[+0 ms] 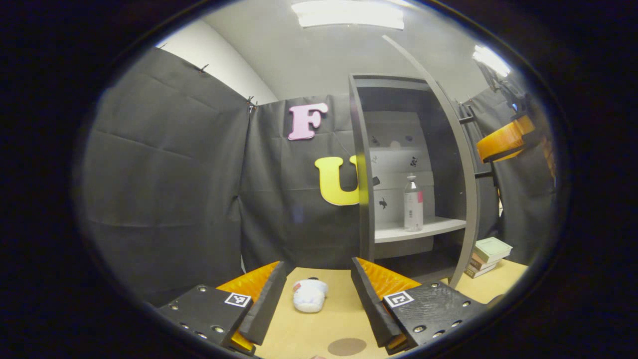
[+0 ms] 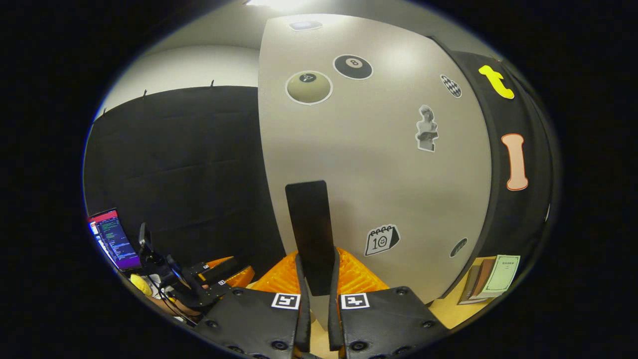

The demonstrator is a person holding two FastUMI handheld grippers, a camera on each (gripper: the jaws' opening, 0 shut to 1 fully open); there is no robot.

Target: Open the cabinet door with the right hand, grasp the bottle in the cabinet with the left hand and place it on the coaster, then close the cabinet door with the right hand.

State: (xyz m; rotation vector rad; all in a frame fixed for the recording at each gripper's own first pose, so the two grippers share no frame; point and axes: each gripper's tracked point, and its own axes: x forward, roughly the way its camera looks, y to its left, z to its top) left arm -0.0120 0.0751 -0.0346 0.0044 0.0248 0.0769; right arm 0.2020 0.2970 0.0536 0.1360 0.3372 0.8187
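Left gripper (image 1: 315, 299): lower centre of the left gripper view; its two fingers stand well apart with nothing between them, held above the table.
Right gripper (image 2: 316, 299): bottom centre of the right gripper view; both fingers are pressed together on the dark upright handle (image 2: 310, 234) of the cabinet door. It also shows in the left gripper view at the right edge, beside the door's outer face.
Cabinet door (image 2: 374, 159): open; in the right gripper view its pale face, dotted with stickers, takes up the centre and upper right. In the left gripper view it appears edge-on as a curved grey strip right of the cabinet opening.
Cabinet (image 1: 366, 199): right of centre in the left gripper view, grey, standing against the booth wall, interior exposed.
Bottle (image 1: 413, 203): clear, upright on the cabinet's white shelf (image 1: 433, 227), right of centre in the left gripper view, well apart from both grippers.
Coaster (image 1: 347, 346): round, brown, flat on the table at the bottom centre of the left gripper view, just below the gap between the left gripper's fingers.
Table (image 1: 344, 309): light wood surface.
White soft object (image 1: 309, 295): lies on the table between the left fingers as seen, farther off than the coaster.
Books (image 1: 488, 257): small stack on the table, lower right, just beside the door's bottom edge.
Screen (image 2: 112, 239): lit, lower left of the right gripper view.
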